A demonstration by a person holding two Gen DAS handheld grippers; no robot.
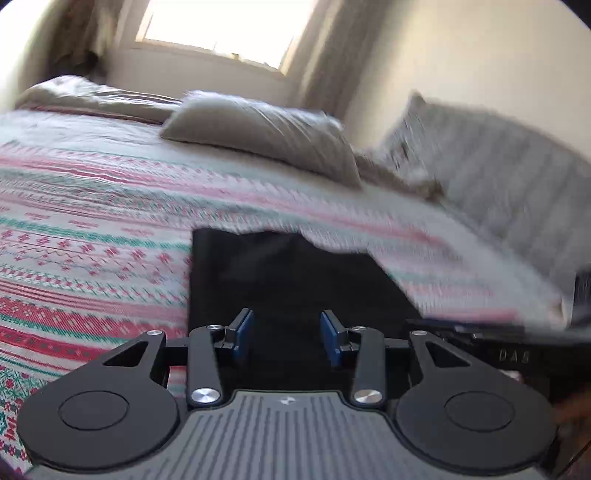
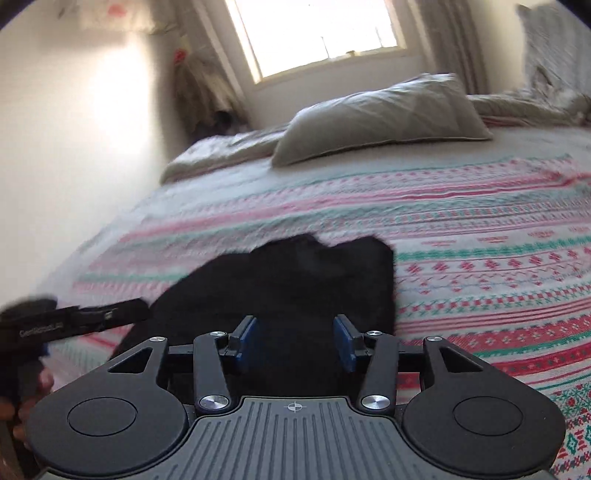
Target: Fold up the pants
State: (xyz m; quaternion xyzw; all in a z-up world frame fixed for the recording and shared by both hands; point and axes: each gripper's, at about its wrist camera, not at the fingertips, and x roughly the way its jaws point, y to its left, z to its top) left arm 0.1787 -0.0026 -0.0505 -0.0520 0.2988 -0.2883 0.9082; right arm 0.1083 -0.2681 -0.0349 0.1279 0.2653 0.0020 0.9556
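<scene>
The black pants [image 1: 295,280] lie in a flat folded bundle on the patterned bedspread [image 1: 92,236], low in the middle of both views. My left gripper [image 1: 287,325] hangs over their near edge, blue pads apart, nothing pressed between them. My right gripper [image 2: 295,332] stands over the pants [image 2: 317,280] the same way, open and empty. The far edge of the pants looks uneven and rumpled. In the right wrist view the left gripper [image 2: 127,310] comes in from the left, held by a hand [image 2: 26,391].
A grey pillow [image 1: 266,136] lies across the far part of the bed, with a striped pillow [image 1: 491,173] and rumpled bedding [image 1: 92,96] beside it. A bright window [image 2: 317,33] and curtains stand behind. A wall runs along the bed's left side in the right wrist view.
</scene>
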